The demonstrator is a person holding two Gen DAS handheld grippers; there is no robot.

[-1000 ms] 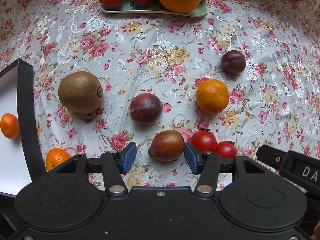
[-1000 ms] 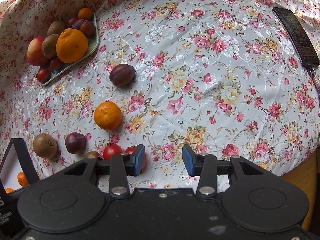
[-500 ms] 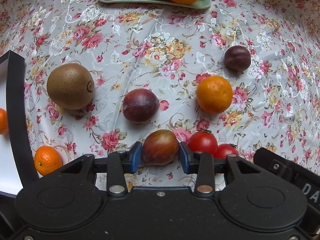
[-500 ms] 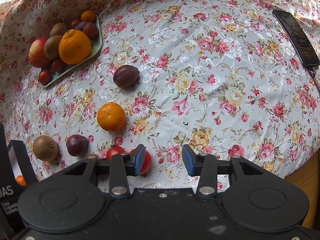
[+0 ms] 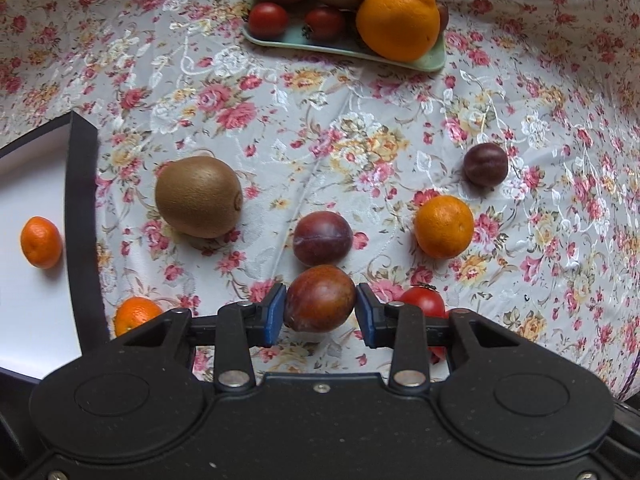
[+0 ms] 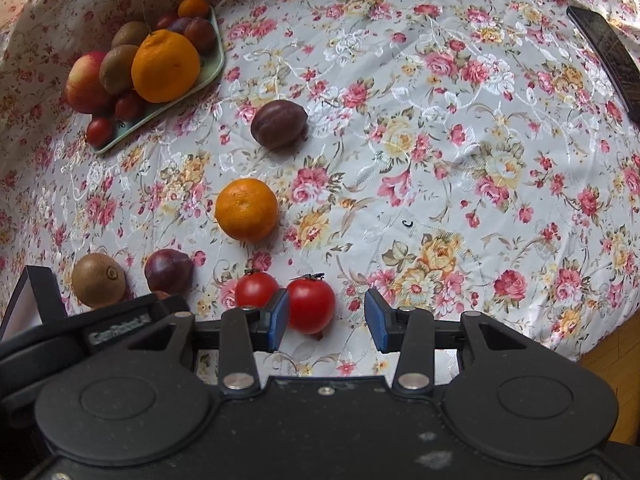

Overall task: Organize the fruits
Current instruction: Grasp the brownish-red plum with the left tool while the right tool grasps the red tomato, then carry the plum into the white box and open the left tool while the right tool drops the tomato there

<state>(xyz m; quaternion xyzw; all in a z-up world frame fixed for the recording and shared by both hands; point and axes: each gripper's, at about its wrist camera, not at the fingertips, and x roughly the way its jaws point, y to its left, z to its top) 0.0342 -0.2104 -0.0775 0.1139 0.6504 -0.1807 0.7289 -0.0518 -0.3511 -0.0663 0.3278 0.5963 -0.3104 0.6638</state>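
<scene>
My left gripper (image 5: 320,312) is shut on a reddish-brown plum (image 5: 320,298), its blue pads pressing both sides. Just beyond it on the floral cloth lie another plum (image 5: 322,238), a kiwi (image 5: 198,197), an orange (image 5: 444,226) and a darker plum (image 5: 485,164). My right gripper (image 6: 327,316) is open, with a red tomato (image 6: 311,304) between its fingers, close to the left pad. A second tomato (image 6: 256,289) sits just left of that pad. A green tray (image 6: 212,68) at the far left holds several fruits, including a large orange (image 6: 165,66).
A black-rimmed white box (image 5: 82,200) stands at the left with a mandarin (image 5: 41,242) inside, and another mandarin (image 5: 136,314) lies by its rim. A dark phone (image 6: 610,56) lies at the far right. The table edge runs along the lower right in the right wrist view.
The left gripper closed onto the reddish-brown plum and now holds it. The right gripper shifted toward the tomatoes, so one tomato now sits between its open fingers.
</scene>
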